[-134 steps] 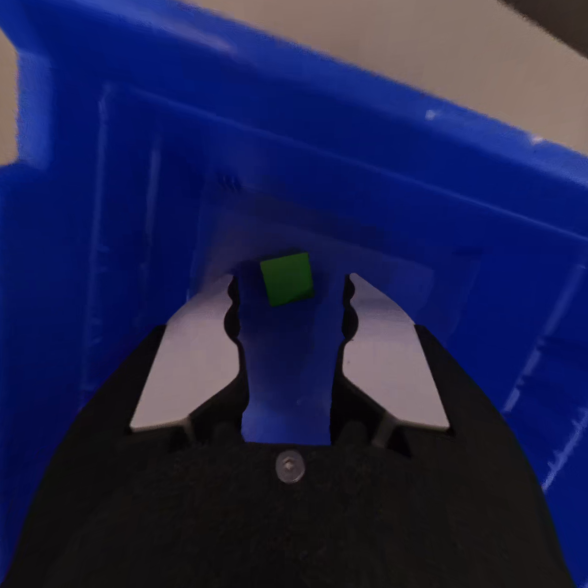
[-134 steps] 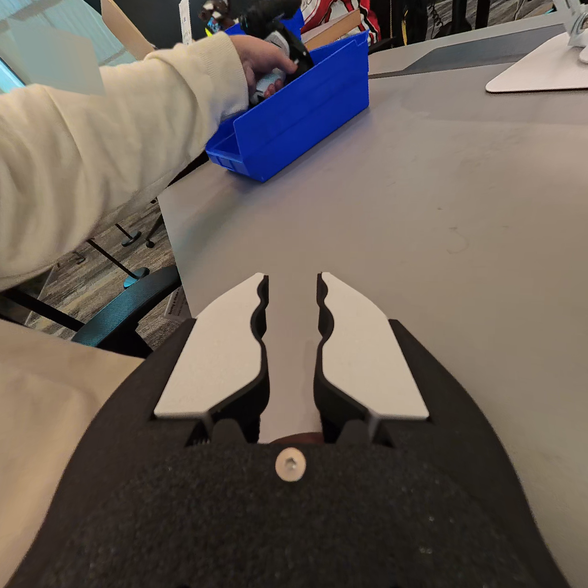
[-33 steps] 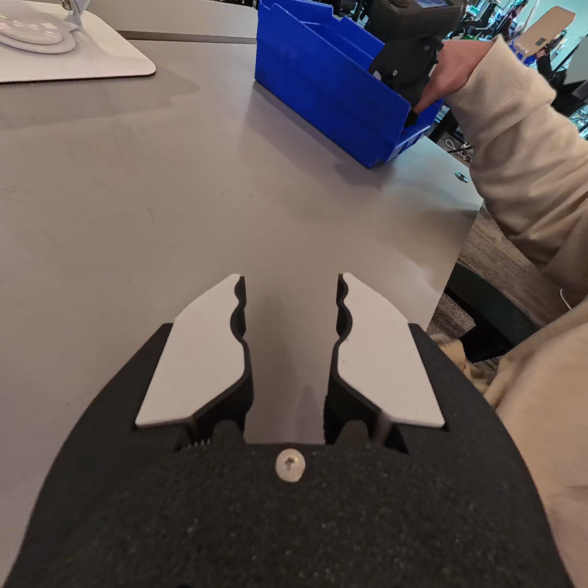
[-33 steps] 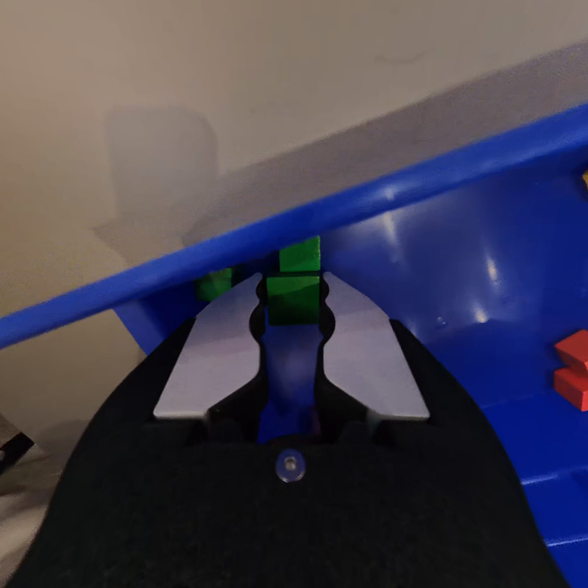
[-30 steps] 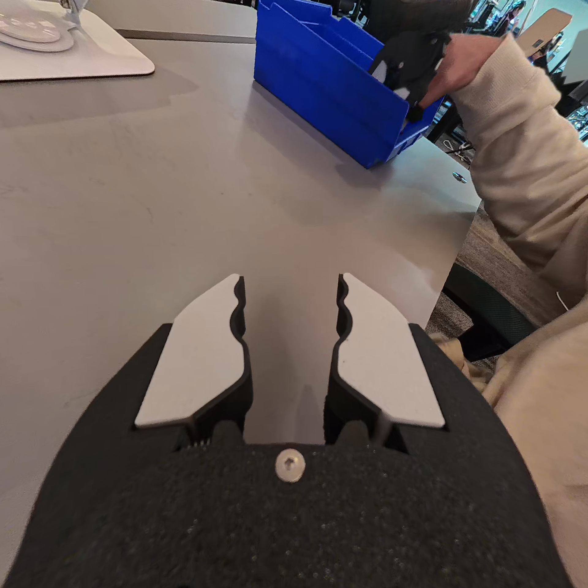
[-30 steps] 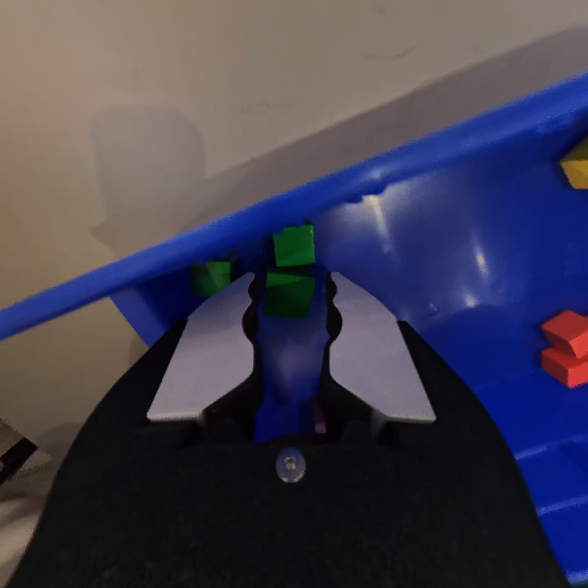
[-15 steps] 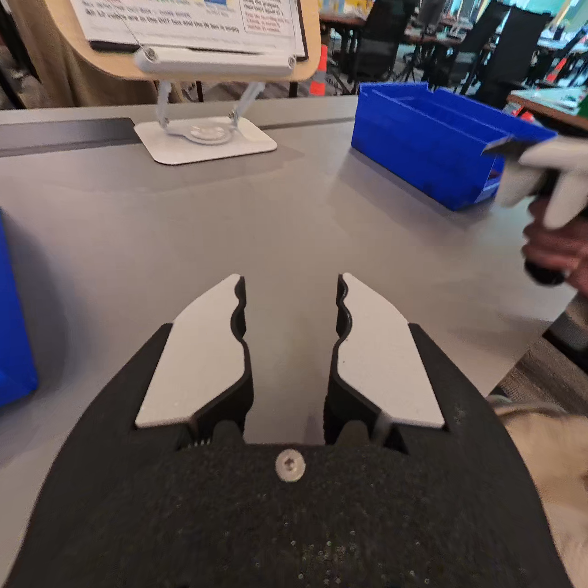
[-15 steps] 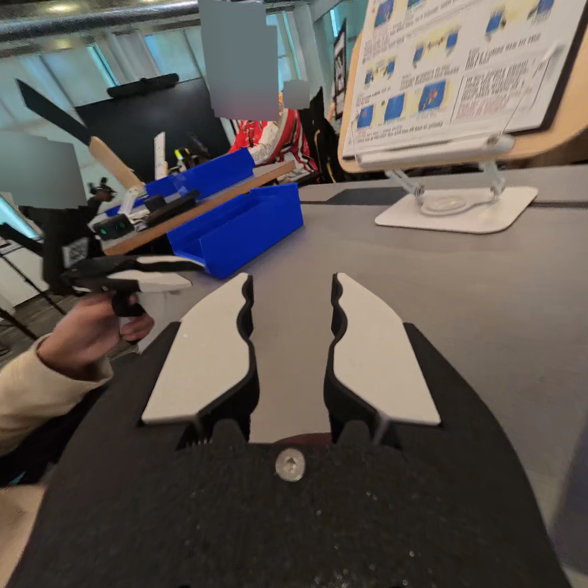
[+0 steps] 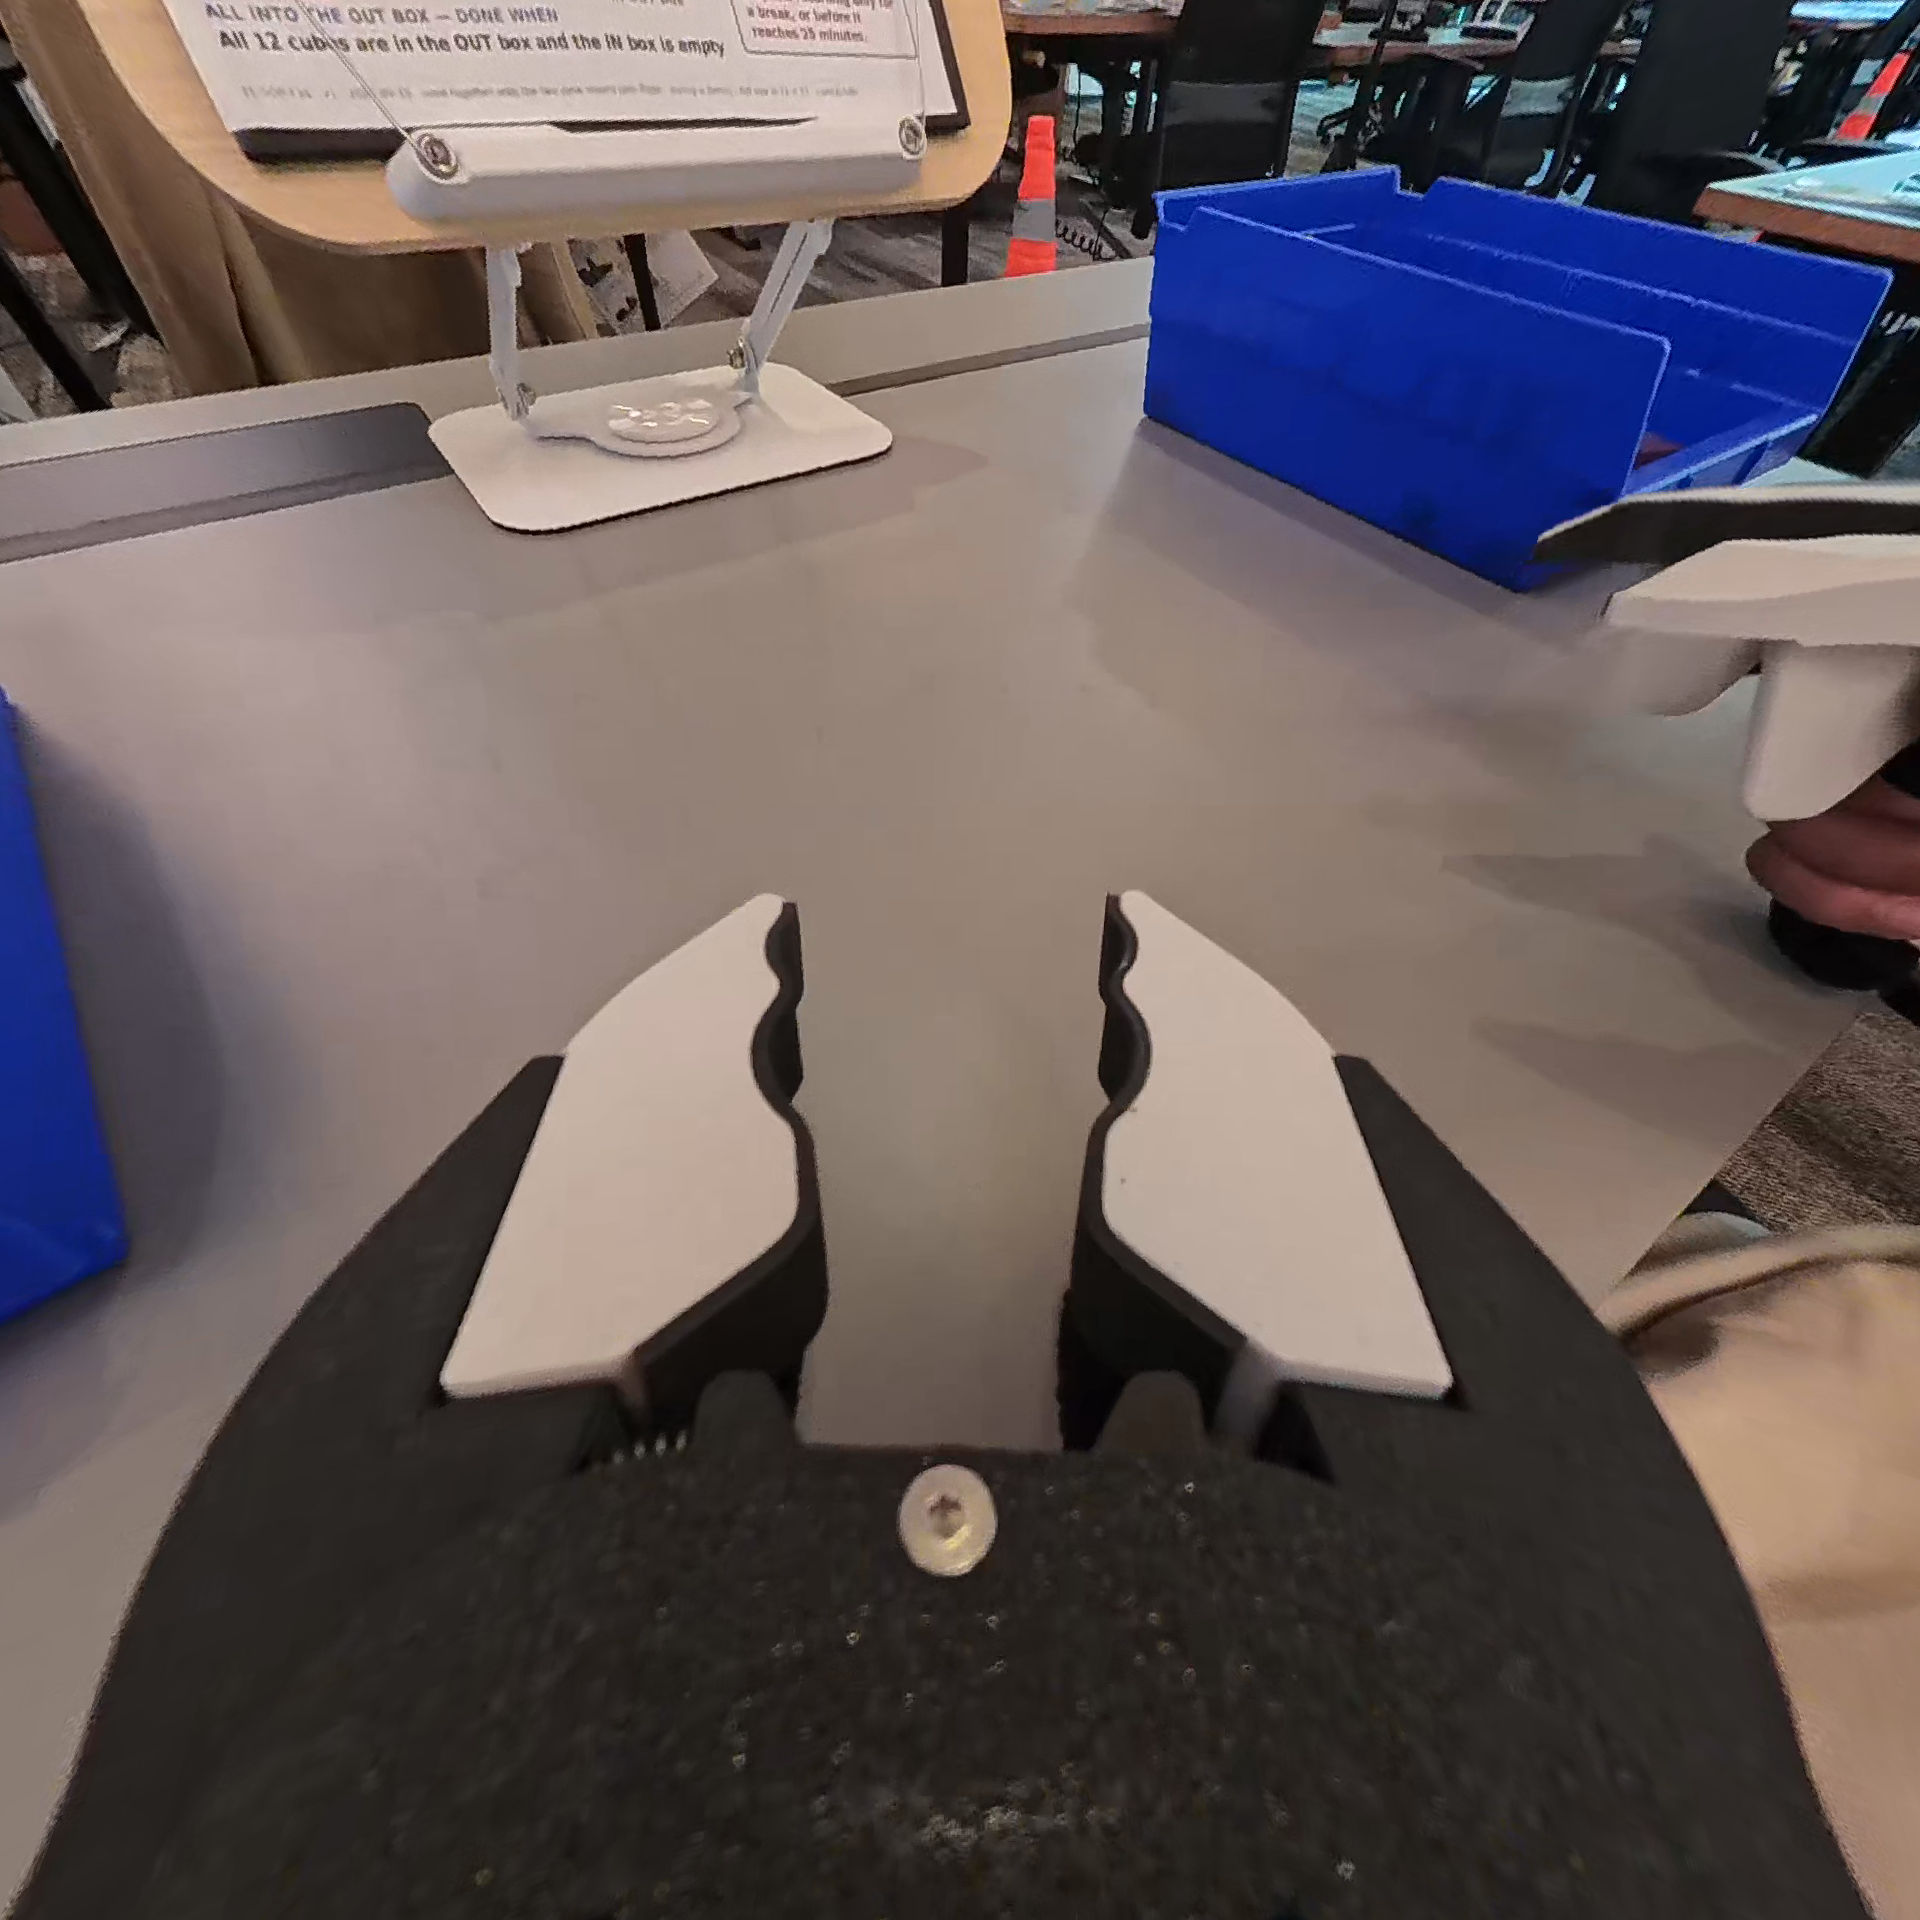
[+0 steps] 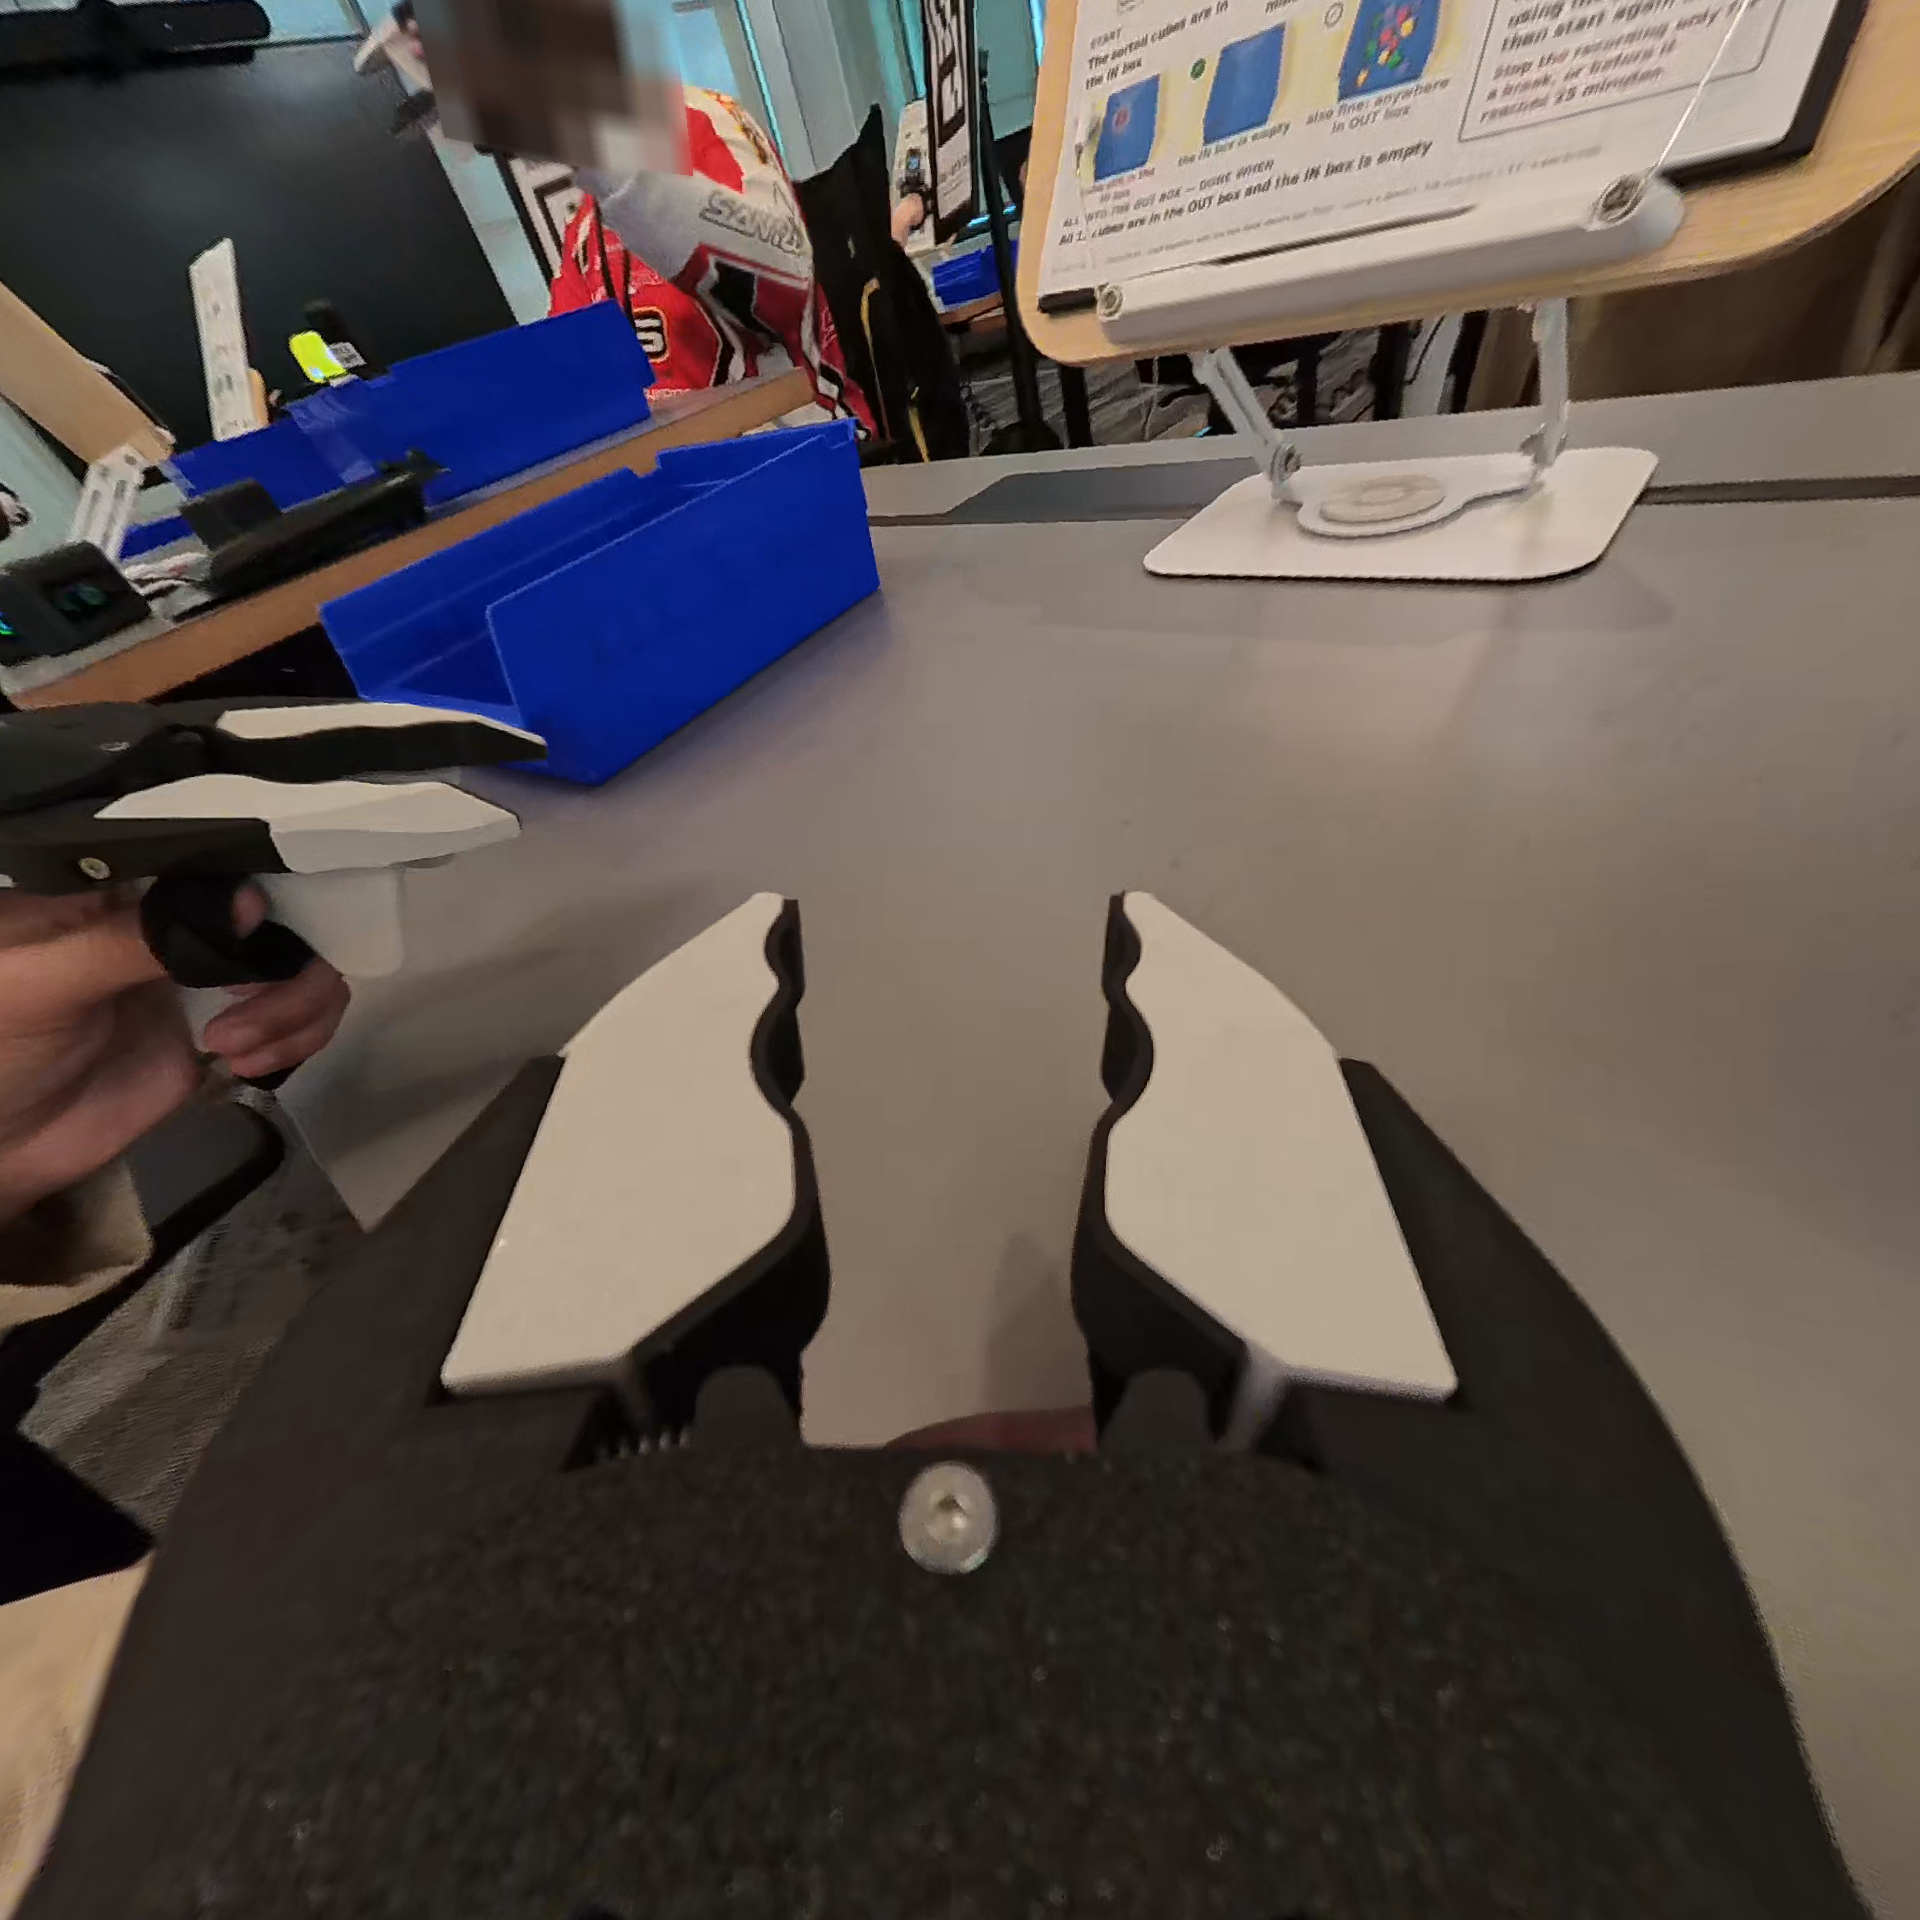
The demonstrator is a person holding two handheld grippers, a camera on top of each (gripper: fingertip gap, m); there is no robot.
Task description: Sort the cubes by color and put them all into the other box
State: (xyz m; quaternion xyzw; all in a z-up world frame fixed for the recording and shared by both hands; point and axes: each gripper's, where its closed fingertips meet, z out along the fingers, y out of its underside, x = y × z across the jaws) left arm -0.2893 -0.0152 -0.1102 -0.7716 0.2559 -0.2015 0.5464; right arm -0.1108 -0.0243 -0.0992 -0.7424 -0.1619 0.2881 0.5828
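My left gripper (image 9: pixel 949 920) and right gripper (image 10: pixel 951 920) both stand wide apart and empty above the bare grey table (image 9: pixel 935 675), side by side, closer together than half a second ago. The right one has left the blue box (image 9: pixel 1455 353) at far right, where it released a green cube a second back. The other blue box (image 10: pixel 623 592) sits far left; no cubes are visible in either.

The left gripper (image 9: pixel 951 925) hangs level, its jaws spread and holding nothing. The right gripper (image 10: pixel 951 925) is beside it, likewise parted and bare, each gripped by a hand (image 10: pixel 94 1029).
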